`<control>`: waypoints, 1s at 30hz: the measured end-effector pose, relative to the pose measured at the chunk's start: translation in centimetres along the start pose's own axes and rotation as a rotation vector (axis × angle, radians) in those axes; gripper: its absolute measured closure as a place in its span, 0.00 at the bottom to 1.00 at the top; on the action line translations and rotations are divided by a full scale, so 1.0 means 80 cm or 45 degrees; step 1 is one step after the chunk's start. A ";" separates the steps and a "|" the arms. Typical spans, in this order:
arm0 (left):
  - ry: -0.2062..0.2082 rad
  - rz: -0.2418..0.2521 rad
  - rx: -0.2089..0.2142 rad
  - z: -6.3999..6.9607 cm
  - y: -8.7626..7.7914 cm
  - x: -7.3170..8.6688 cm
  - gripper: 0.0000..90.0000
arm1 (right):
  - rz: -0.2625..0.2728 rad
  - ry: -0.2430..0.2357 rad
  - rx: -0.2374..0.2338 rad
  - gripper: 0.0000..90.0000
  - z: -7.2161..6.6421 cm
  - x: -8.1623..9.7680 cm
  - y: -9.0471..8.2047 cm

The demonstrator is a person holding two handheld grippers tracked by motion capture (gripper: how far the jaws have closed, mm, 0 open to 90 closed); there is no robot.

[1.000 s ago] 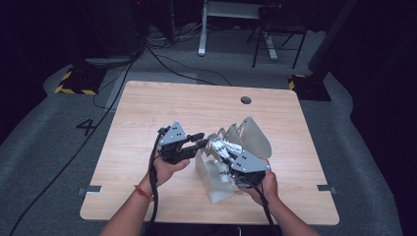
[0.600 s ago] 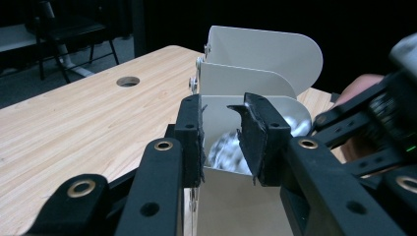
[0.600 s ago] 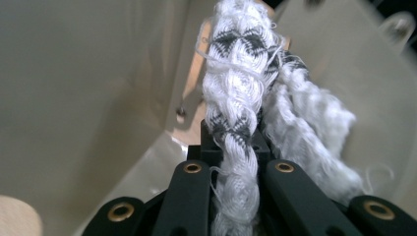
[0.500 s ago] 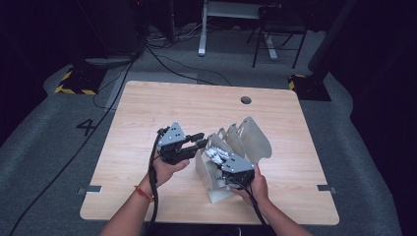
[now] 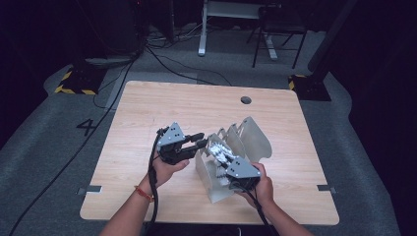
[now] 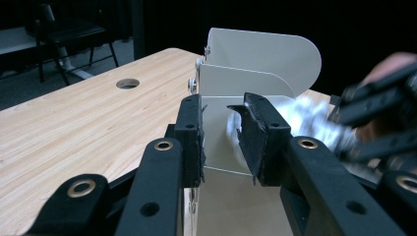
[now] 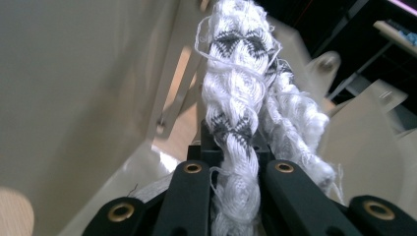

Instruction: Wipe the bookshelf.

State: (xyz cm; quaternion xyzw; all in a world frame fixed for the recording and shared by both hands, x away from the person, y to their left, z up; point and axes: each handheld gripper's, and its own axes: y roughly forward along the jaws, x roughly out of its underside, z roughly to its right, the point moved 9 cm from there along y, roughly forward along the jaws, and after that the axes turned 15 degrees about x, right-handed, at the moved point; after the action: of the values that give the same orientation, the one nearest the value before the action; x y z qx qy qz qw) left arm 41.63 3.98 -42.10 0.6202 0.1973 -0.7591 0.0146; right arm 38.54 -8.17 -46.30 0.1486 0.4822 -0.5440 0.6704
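Pale wooden rectangular surface (image 5: 162, 118) with a round cable hole (image 5: 246, 100) near its far right edge, standing on grey carpet.

Beige sheet-metal divider rack (image 5: 255, 140) with several upright rounded plates, right of centre on the surface, running from the near side toward the far right. In the left gripper view its tall plates (image 6: 260, 64) rise just beyond the black fingers (image 6: 192, 132).

White cloth with grey-black woven pattern (image 5: 220, 153), bunched and twisted, down between the plates at the left middle part of the rack. In the right gripper view the cloth (image 7: 241, 98) stands as a rumpled rope straight up from the fingers, with loose threads at its edges and rack plates on both sides.

Right gripper (image 5: 231, 164), in the person's right hand (image 5: 258, 184) at the near right of the rack, pointing far-left into a slot; its fingers (image 7: 192, 196) are clamped tight on the cloth.

Left gripper (image 5: 199, 141), in the person's left hand (image 5: 164, 167) left of the rack, pointing right; fingers set at a narrow gap astride the near edge of a thin rack plate, whether the pads press on it I cannot tell. The blurred cloth (image 6: 305, 118) and the other gripper lie to the right in its view
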 end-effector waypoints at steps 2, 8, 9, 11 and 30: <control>-0.003 0.004 0.000 0.000 0.000 0.000 0.78 | 0.042 0.016 0.010 0.94 0.009 -0.015 -0.005; 0.005 0.005 -0.010 0.000 0.000 0.000 0.78 | 0.134 0.045 -0.020 0.94 0.016 -0.049 -0.013; 0.010 0.003 -0.013 0.000 0.000 0.000 0.78 | 0.150 0.058 -0.036 0.94 0.014 -0.054 -0.015; 0.007 0.006 -0.013 0.000 0.001 0.000 0.79 | 0.174 0.063 -0.078 0.94 0.007 -0.060 -0.019; 0.026 -0.008 -0.031 -0.001 0.002 0.000 0.80 | -0.148 0.084 -0.447 0.94 -0.075 0.029 0.007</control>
State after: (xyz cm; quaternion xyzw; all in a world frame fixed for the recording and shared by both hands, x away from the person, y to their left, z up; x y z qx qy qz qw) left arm 41.77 3.85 -42.13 0.6269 0.2086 -0.7504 0.0179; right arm 35.98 -5.03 -51.32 0.0189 0.5992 -0.4842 0.6373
